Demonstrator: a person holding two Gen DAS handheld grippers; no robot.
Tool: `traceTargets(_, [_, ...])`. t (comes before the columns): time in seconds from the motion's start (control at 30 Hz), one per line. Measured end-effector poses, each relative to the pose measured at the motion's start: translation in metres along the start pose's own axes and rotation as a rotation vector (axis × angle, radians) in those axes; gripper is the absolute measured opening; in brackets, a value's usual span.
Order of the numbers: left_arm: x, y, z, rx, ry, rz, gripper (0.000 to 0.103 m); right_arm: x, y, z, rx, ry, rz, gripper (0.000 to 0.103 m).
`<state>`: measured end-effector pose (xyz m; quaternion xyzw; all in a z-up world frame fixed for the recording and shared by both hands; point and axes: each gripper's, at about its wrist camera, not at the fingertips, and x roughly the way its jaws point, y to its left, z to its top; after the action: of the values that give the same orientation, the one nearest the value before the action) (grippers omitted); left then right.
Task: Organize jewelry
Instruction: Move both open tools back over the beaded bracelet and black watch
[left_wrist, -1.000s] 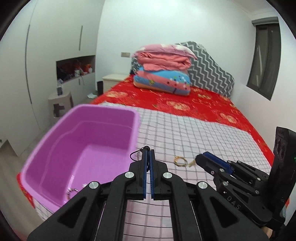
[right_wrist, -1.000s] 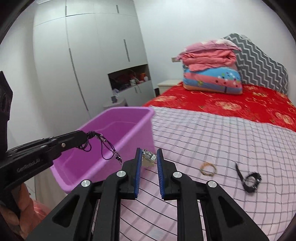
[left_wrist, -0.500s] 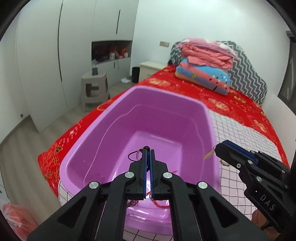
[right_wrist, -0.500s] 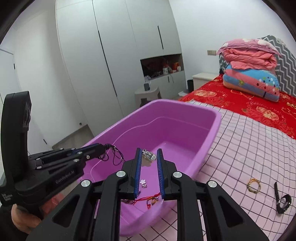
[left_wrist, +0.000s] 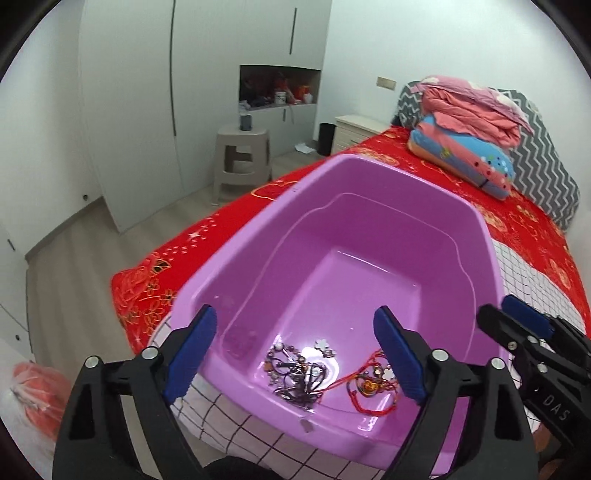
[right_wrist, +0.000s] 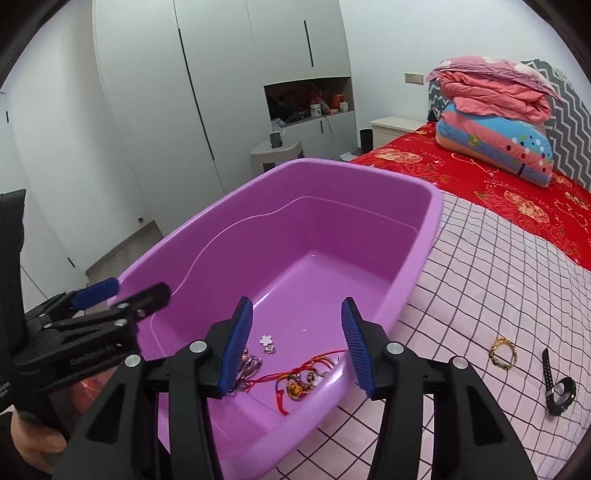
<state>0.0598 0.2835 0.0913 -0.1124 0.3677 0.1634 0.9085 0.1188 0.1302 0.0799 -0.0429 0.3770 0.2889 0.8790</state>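
Tangled jewelry (left_wrist: 310, 373), dark chains and red cord, heaped in near end of purple tub (left_wrist: 369, 184) on bed (right_wrist: 517, 280). Left gripper (left_wrist: 293, 354) and right gripper (right_wrist: 297, 343) both spread wide, released, poised above tub. Gold bracelet (right_wrist: 502, 352) and black watch (right_wrist: 559, 387) lying on bed beside tub.

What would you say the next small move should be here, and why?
Probably swing the right gripper toward the gold bracelet on the checked cover. Both grippers hang open and empty over the purple tub, while the bracelet and black watch lie outside it.
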Motion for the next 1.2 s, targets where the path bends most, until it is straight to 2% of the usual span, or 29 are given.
traceTargets(0.2, [-0.007,0.0,-0.005,-0.024,0.017,0.003,0.094,-0.017,-0.012,-0.009,0.032,-0.014,-0.003,0.053])
traceTargets(0.37, [-0.021,-0.014,-0.013,0.005,0.005,-0.025,0.096,-0.041,-0.017,-0.024,0.037,-0.052,-0.022,0.059])
traceTargets(0.53, [-0.042,-0.042,-0.024,0.074,-0.033,-0.029,0.097,-0.072,-0.044,-0.049,0.097,-0.087,-0.064,0.061])
traceTargets(0.67, [-0.06,-0.069,-0.034,0.12,-0.066,-0.084,0.097,-0.098,-0.069,-0.075,0.131,-0.111,-0.129,0.063])
traceTargets(0.87, [-0.078,-0.115,-0.056,0.188,-0.08,-0.198,0.097,-0.134,-0.124,-0.124,0.244,-0.103,-0.253,0.063])
traceTargets(1.03, [-0.083,-0.156,-0.075,0.258,-0.062,-0.27,0.097,-0.159,-0.16,-0.159,0.311,-0.098,-0.332,0.063])
traceTargets(1.2, [-0.068,-0.195,-0.092,0.302,0.006,-0.328,0.097,-0.167,-0.195,-0.184,0.374,-0.09,-0.387,0.063])
